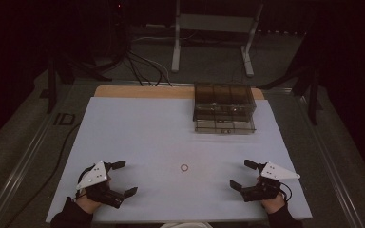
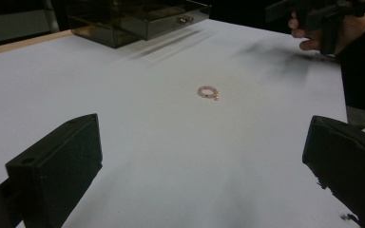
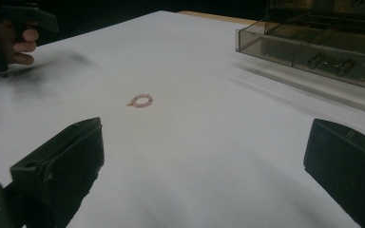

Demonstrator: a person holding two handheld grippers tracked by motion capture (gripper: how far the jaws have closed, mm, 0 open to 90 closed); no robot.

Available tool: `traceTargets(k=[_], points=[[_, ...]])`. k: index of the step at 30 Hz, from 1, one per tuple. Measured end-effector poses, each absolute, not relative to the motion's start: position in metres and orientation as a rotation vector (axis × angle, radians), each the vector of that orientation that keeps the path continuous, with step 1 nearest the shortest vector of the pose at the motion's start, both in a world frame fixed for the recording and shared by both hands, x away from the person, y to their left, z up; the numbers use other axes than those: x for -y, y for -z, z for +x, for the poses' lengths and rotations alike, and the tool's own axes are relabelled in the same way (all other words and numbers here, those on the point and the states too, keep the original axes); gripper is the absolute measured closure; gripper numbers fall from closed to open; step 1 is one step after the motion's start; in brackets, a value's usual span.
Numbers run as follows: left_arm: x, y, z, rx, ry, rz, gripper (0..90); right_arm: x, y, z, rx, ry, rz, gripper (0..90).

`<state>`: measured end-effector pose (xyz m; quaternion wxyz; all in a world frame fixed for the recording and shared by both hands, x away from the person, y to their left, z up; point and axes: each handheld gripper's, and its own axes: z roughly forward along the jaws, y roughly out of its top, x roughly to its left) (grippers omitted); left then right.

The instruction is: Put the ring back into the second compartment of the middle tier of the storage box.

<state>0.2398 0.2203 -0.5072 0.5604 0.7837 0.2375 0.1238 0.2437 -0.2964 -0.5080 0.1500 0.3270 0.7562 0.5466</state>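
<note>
bead ring lies flat on the white table sheet, midway between us, no long axis | left gripper and right gripper both spread wide, empty | right looks marginally nearer; hard to judge | smoked drawer box beyond

Your high view is dim: only the white table catches light, and the surroundings fall to near black. Both gripper views are brighter but soft and grainy. Smeared grey shadows lie under your far hand in each. Your box casts streaked shadows toward the near side. The near jaws look blurred.
</note>
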Motion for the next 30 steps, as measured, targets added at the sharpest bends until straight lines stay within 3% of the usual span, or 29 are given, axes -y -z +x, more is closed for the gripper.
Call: traceTargets(k=[30], points=[[-0.218, 0.509, 0.241, -0.570, -0.334, 1.866, 0.8, 0.292, 0.499, 0.239, -2.201, -1.477, 0.928, 0.0]])
